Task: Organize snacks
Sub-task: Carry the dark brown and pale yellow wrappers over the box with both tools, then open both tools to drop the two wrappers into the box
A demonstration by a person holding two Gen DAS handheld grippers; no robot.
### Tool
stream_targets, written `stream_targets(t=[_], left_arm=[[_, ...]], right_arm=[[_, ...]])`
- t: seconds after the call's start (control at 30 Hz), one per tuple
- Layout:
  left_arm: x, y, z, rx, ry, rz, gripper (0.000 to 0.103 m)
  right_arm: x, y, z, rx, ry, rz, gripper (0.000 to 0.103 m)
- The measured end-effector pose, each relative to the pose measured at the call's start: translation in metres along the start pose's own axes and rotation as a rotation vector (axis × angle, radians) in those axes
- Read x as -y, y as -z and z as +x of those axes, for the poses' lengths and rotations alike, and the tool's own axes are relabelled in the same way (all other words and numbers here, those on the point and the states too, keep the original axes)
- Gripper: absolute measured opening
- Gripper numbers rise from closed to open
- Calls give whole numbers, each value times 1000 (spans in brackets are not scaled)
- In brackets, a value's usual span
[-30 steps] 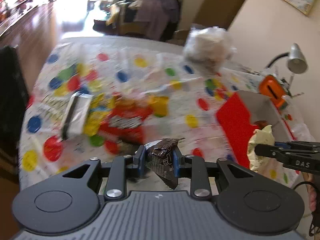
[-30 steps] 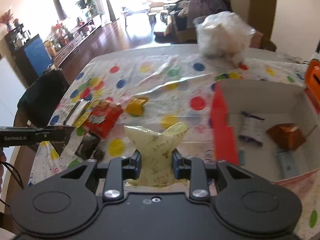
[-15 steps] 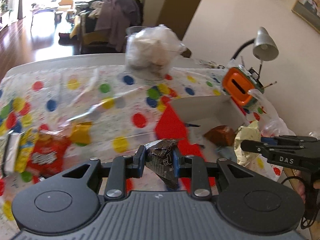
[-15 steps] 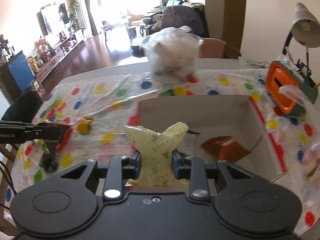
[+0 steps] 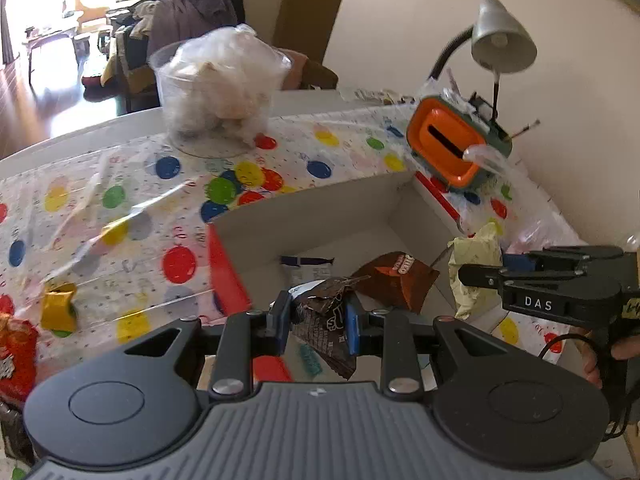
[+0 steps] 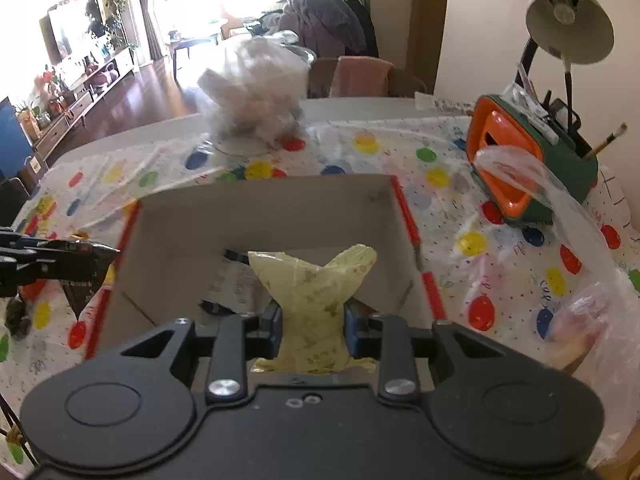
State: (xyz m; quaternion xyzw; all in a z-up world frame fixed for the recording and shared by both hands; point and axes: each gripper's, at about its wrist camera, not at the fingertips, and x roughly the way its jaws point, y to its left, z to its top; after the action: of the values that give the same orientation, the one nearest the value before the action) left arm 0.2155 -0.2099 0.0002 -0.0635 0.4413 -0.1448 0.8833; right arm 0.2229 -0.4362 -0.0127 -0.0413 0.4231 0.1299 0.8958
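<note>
Snacks in hand, two at once. Left gripper [image 5: 318, 322] pinches a dark brown wrapper [image 5: 326, 326] across its crimped upper part; the loose lower end hangs free below the pads. Right gripper [image 6: 310, 326] pinches a pale yellow pouch [image 6: 314, 300] at its waist, so the top flares out above the pads like a fishtail. Both packets hang over the near part of the open box [image 5: 304, 216], not touching its floor.

Handling, judged: both look light, soft and crinkly. Film wrappers of this kind may slide between the pads and will crumple rather than resist. A grip on a sealed crimp or a gathered neck seems safest; squeezing the filled belly risks crushing what is inside. Contents of neither packet can be told.

Inside the box: an orange-brown packet [image 5: 394, 280] lies flat towards the right wall, a white wrapper with a dark end [image 5: 306, 268] sits just behind the left gripper, and a small teal item [image 5: 310, 358] lies on the near floor.

Left of the box, on the dotted cloth over the surface [image 5: 120, 184]: a small gold packet [image 5: 58, 306] and a red bag [image 5: 16, 360], still unsorted.

Further back: an orange-and-green holder [image 6: 520, 168], a desk lamp [image 6: 568, 16] and a clear tub of pale stuff [image 5: 220, 88].
</note>
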Motion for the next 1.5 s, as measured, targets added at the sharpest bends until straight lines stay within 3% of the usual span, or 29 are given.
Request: stream_targets(t=[0.4,0.97,1.27,1.5], left_arm=[[36,-4,74,-138,-23,89,26],[50,-1,127,-307,-64,157,27],[44,2,127,-309,-65,124,29],[48,4,116,-265,-54,107,30]], right_arm=[[13,7,51,-135,-49,-75,28],[7,22,75,-205,-113,-101,32],[15,22,71,-206,-130,-73,36],[17,21,59,-180,-146,-75,43]])
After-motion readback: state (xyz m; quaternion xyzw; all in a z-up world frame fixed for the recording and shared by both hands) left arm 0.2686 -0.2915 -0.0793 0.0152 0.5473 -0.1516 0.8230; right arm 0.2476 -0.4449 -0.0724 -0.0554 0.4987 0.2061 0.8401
